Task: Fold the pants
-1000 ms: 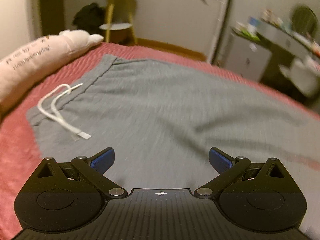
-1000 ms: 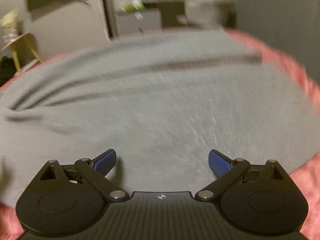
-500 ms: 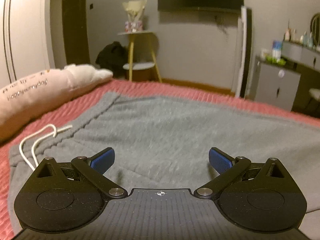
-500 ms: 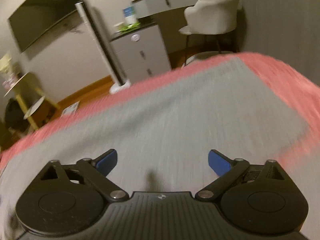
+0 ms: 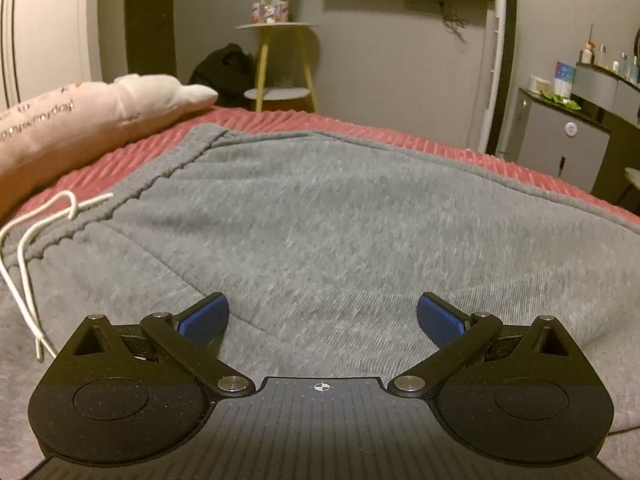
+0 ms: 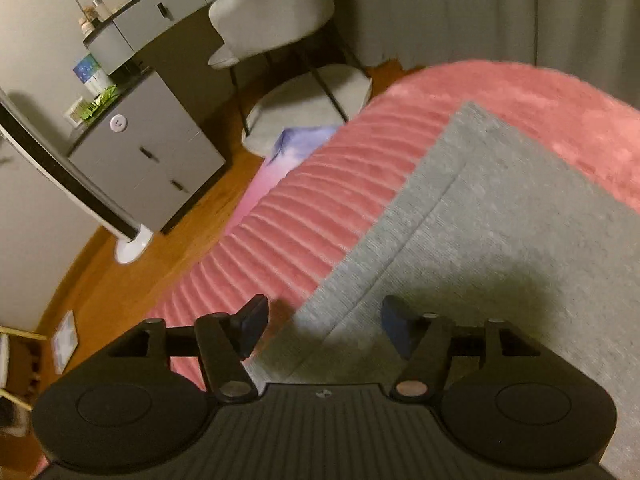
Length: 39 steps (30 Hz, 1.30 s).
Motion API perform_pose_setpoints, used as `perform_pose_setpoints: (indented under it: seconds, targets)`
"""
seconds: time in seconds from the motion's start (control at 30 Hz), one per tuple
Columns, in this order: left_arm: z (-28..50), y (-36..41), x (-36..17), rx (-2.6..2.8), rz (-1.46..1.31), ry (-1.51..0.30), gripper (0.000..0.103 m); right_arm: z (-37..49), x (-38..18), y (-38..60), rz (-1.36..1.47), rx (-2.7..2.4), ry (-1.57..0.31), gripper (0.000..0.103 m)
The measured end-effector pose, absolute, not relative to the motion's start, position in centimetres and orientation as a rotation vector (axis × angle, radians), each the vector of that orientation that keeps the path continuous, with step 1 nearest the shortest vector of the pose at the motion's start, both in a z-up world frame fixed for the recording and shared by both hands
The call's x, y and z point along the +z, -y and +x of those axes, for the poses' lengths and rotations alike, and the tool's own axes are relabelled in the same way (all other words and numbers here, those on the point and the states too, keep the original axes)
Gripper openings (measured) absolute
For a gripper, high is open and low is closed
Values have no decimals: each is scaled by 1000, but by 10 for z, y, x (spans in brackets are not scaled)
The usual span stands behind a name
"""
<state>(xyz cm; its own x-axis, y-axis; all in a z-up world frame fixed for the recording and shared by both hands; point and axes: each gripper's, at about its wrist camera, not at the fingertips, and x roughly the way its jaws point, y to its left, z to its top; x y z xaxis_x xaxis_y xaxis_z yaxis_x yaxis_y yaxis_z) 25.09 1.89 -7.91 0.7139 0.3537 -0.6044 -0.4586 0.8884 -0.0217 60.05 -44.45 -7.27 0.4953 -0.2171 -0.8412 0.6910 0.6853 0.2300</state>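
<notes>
Grey sweatpants [image 5: 320,216] lie flat on the red bed [image 6: 320,200], apparently already halved lengthwise, crosswise folds remaining. Left tool [image 5: 322,318] hovers released near the waistband; right tool [image 6: 324,324], also released, straddles the hem edge.

A long pink pillow [image 5: 80,128] lying along the left side of the bed is showing grey handwritten-style lettering, and the words "every day!" are reading clearly at its near end. The letters before them are running off the frame and blurring, so only a partial "…ppy" is showing. No other lettering is coming through legibly in either view.
</notes>
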Motion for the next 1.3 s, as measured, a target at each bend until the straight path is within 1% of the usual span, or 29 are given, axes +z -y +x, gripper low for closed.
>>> perform_pose_setpoints:
  seconds: [0.03,0.07,0.1,0.17,0.23,0.37,0.47,0.53,0.57,0.6,0.63,0.67,0.77,0.8,0.83,0.87,0.9,0.93,1.03,1.1,1.13,1.17,1.2,1.23,1.27,1.3]
  targets:
    - [250,-21,-80,445,-186,-633,103,601,-74,442,542,-610,-905,28]
    - [248,-23,-79,433,-194,-636,103,595,-71,443,543,-598,-894,15]
    - [247,-25,-77,420,-196,-641,103,587,-68,446,571,-583,-875,5]
    - [243,-29,-72,411,-211,-652,103,560,-53,450,624,-554,-819,5]
    - [236,-37,-62,425,-247,-625,103,517,-25,447,639,-488,-728,5]
    - [218,-56,-30,379,-311,-487,103,394,21,439,665,-376,-550,5]
    - [217,-86,-12,248,-478,-473,103,303,25,427,669,-363,-509,5]
    - [228,-110,-10,137,-630,-511,103,253,8,425,710,-378,-542,5]
    - [237,-123,-10,80,-699,-540,100,230,-4,425,739,-381,-562,5]
    - [247,-132,-10,59,-746,-570,95,214,-15,424,738,-403,-586,3]
    - [258,-140,-11,48,-770,-601,83,200,-28,425,711,-445,-617,3]
    - [270,-146,-12,44,-775,-635,76,190,-35,426,702,-459,-638,2]
    - [309,-157,-25,39,-779,-748,75,174,-49,438,775,-469,-628,7]
    - [320,-159,-32,43,-782,-786,75,173,-49,442,797,-470,-611,14]
    - [330,-161,-37,52,-782,-815,73,175,-51,449,823,-483,-601,22]
    - [339,-164,-41,77,-786,-836,66,176,-52,453,856,-491,-597,47]
    - [348,-169,-45,98,-807,-842,65,177,-52,456,891,-492,-582,60]
    - [354,-173,-48,95,-829,-832,65,177,-51,460,916,-491,-563,61]
    - [370,-180,-54,115,-848,-798,65,186,-56,474,958,-511,-551,61]
    - [388,-181,-62,136,-837,-843,64,191,-69,487,1026,-521,-550,61]
    - [395,-182,-67,141,-849,-864,61,193,-74,491,1043,-524,-542,60]
    - [400,-183,-71,142,-866,-866,56,198,-76,494,1047,-525,-535,55]
    - [406,-184,-73,147,-883,-860,46,202,-77,496,1042,-524,-537,41]
    - [410,-185,-73,145,-896,-855,41,201,-76,495,1044,-516,-539,30]
    - [416,-185,-73,122,-908,-858,36,205,-76,496,1052,-508,-541,10]
    - [422,-181,-70,122,-903,-876,35,209,-76,496,1056,-514,-550,8]
